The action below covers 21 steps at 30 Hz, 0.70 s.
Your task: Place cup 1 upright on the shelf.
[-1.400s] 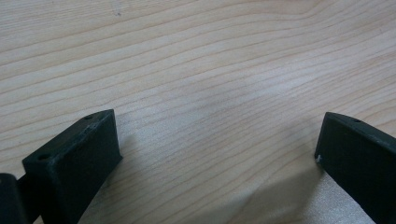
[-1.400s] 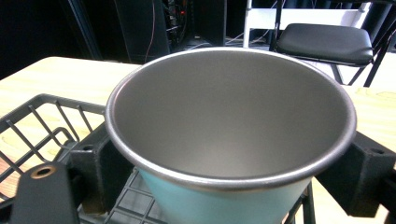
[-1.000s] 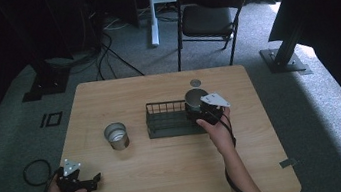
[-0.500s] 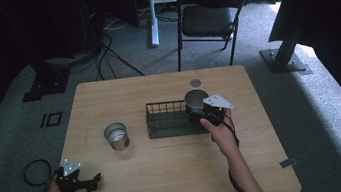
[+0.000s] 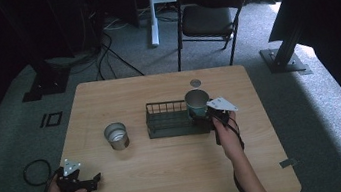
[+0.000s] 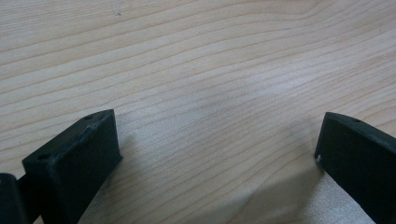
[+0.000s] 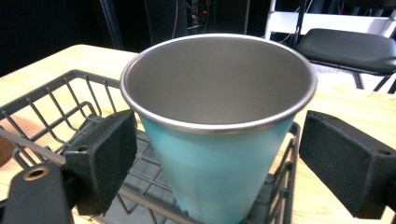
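Carefully draw the right gripper (image 7: 219,154), jaws wide around the upright teal metal cup (image 7: 217,126) in the dark wire basket (image 7: 56,107), straight back without tipping it.

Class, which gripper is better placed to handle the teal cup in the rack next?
Right. The right gripper is open with its jaws either side of the cup; the left gripper rests far off.

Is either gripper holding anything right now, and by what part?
Nothing is held. The right gripper is open, jaws clear of the cup in the basket. The left gripper is open over bare table.
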{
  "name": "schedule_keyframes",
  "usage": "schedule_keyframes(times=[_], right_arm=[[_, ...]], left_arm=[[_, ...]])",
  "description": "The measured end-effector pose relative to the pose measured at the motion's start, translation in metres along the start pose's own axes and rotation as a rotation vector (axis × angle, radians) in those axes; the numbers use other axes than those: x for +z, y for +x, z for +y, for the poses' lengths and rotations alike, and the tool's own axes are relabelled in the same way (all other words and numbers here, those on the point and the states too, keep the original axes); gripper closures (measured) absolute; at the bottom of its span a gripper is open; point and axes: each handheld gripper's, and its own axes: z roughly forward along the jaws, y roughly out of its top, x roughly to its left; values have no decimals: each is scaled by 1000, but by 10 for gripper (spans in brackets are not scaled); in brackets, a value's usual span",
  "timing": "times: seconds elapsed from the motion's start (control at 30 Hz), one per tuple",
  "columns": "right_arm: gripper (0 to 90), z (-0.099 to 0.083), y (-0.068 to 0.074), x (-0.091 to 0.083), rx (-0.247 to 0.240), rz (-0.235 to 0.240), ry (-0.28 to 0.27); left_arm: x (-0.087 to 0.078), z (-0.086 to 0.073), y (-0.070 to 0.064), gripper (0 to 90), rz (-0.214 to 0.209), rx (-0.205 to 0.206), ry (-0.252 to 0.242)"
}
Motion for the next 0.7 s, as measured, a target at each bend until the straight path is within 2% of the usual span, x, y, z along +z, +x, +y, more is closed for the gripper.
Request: schedule_keyframes(times=[0.13, 0.27, 0.37, 0.53, 0.7], right_arm=[[114, -1, -3, -5, -14, 9, 3], [114, -2, -6, -11, 5, 25, 4], [114, -5, -10, -15, -7, 33, 17], [114, -8, -18, -23, 11, 59, 16], [114, -11, -25, -32, 4, 88, 19]], left_arm=[[0, 0, 0, 5, 0, 0, 0], [0, 0, 0, 5, 0, 0, 0], [0, 0, 0, 5, 0, 0, 0], [0, 0, 0, 5, 0, 0, 0], [0, 0, 0, 5, 0, 0, 0]])
